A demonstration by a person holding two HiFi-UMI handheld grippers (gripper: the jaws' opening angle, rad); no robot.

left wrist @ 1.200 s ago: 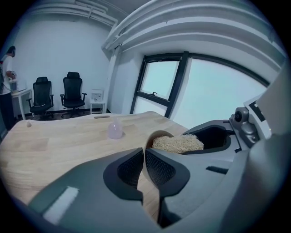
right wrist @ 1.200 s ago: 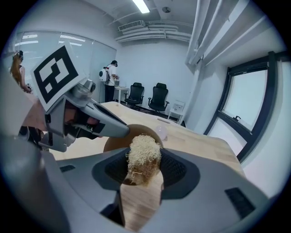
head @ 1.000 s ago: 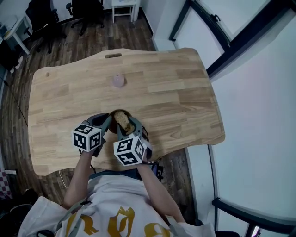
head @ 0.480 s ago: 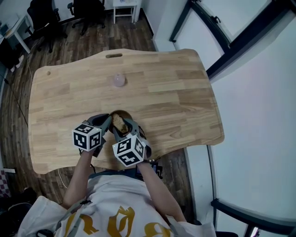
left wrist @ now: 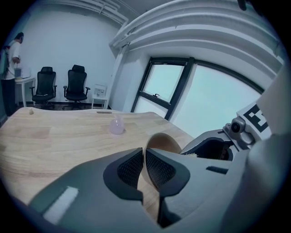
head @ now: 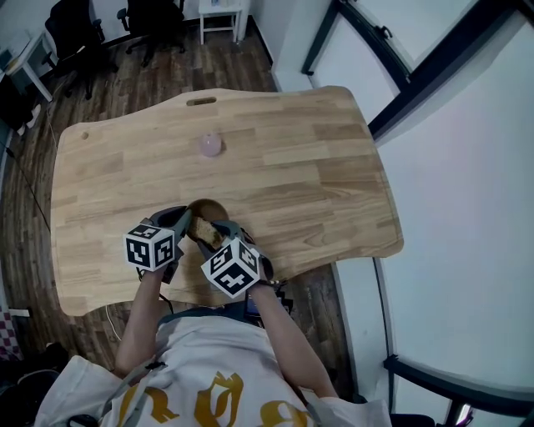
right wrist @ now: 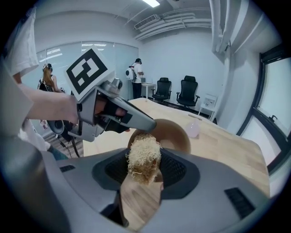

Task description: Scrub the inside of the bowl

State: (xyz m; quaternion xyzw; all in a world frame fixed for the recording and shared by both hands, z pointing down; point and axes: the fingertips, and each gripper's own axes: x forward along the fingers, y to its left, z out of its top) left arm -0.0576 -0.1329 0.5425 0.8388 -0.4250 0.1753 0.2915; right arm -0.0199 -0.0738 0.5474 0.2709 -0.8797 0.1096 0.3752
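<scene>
A brown wooden bowl (head: 209,208) stands near the front edge of the wooden table (head: 317,167). My left gripper (left wrist: 144,164) is shut on the bowl's rim, which shows as a thin edge between its pads; the bowl (left wrist: 162,143) rises just beyond. My right gripper (right wrist: 143,167) is shut on a pale fibrous scrubber (right wrist: 143,155), held at the near side of the bowl (right wrist: 176,134). In the head view the scrubber (head: 204,230) lies over the bowl's near rim, with my left gripper (head: 185,221) to its left and my right gripper (head: 215,237) just behind it.
A small pink egg-shaped object (head: 209,145) sits farther out on the table. Office chairs (left wrist: 58,86) and a white side table (head: 224,15) stand beyond the table's far end. People (right wrist: 135,75) stand in the background. A large window (left wrist: 200,109) lies on the right.
The scrubber and my right gripper have pulled back from the middle of the bowl toward its near rim, which uncovers more of the inside. My left gripper keeps its hold.
</scene>
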